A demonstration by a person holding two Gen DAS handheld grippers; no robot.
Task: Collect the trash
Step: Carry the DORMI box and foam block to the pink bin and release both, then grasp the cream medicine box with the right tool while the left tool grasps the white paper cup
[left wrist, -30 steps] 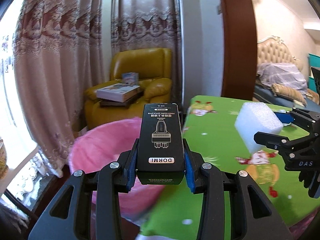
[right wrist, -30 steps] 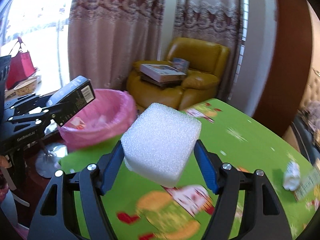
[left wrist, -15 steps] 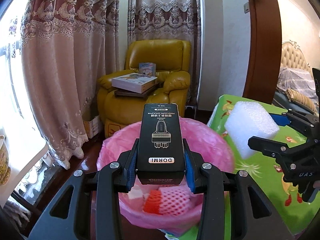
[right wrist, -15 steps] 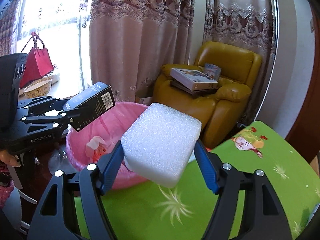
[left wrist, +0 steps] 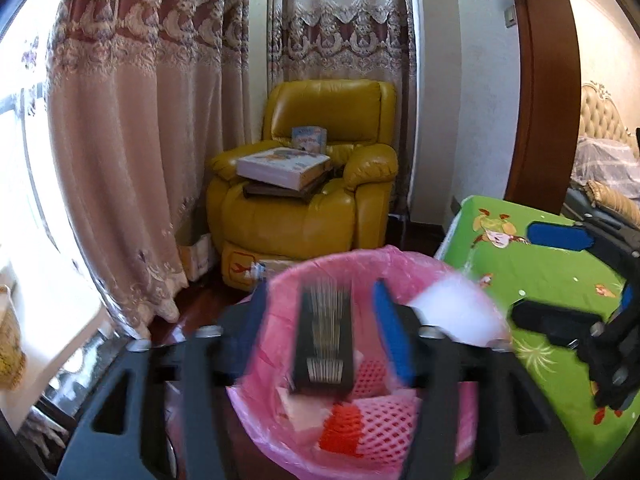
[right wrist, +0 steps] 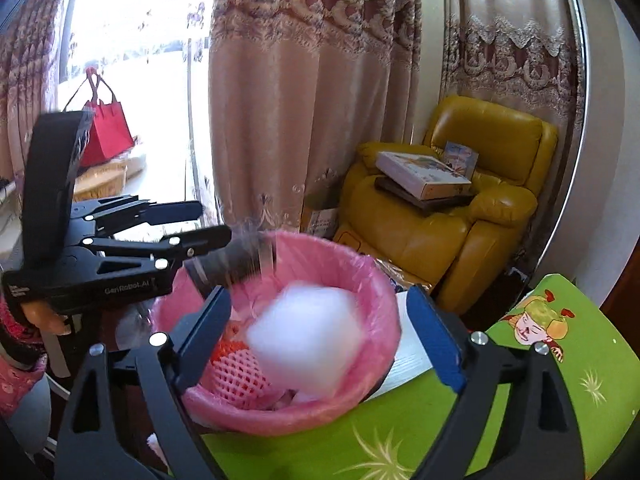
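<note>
Released, blurred black box and spongy foam block drop binward.

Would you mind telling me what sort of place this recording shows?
Most likely a home living room: a yellow armchair stands by long curtains, and a bed shows through the doorway.

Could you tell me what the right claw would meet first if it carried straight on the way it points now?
Most likely the white foam block, blurred and loose between its open jaws, then the pink-lined trash bin just beyond. Depth is hard to judge through the fisheye.
</note>
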